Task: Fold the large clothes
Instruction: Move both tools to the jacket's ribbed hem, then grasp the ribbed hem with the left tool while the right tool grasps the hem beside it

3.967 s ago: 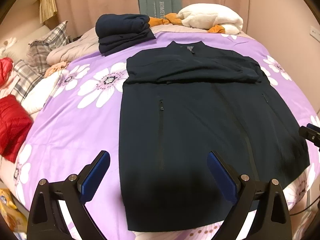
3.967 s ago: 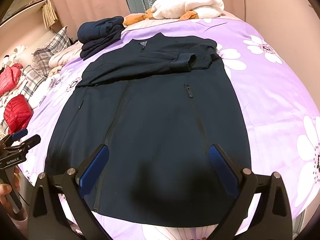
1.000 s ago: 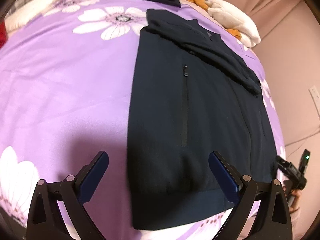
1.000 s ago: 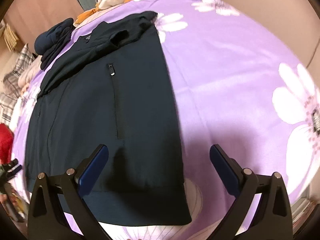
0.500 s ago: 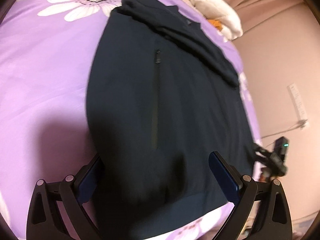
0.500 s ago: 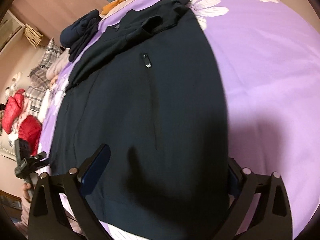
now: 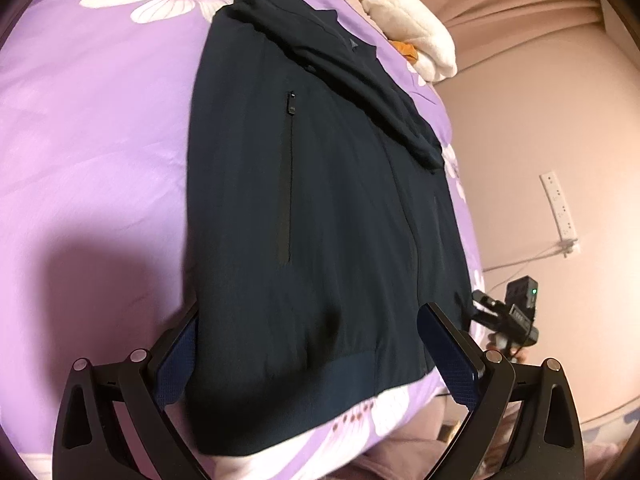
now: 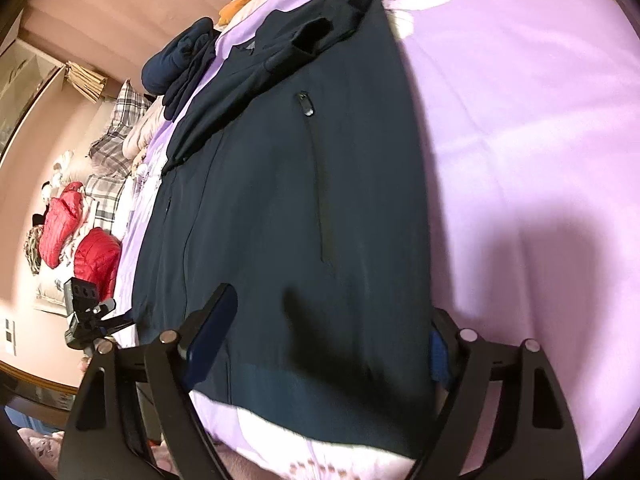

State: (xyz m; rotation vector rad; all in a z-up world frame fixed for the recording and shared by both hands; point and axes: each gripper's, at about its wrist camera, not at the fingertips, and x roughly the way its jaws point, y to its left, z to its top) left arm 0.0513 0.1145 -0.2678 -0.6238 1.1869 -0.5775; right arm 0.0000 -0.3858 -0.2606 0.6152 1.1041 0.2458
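Note:
A dark navy jacket lies flat, front up, on the purple flowered bedspread, sleeves folded across the chest. My left gripper is open and straddles the jacket's near left hem corner; its left finger is slipped under the side edge. In the right wrist view the jacket fills the middle. My right gripper is open and straddles the near right hem corner, its right finger partly hidden under the cloth edge. Each gripper shows in the other's view: right, left.
A folded navy pile, plaid pillows and red puffer jackets lie along the bed's far left side. A white blanket sits at the head. A pink wall with a socket strip is on the right.
Both grippers have dropped low to the near hem and moved in over the jacket's bottom corners, each outer finger now at or under the side edge. The jacket has not shifted.

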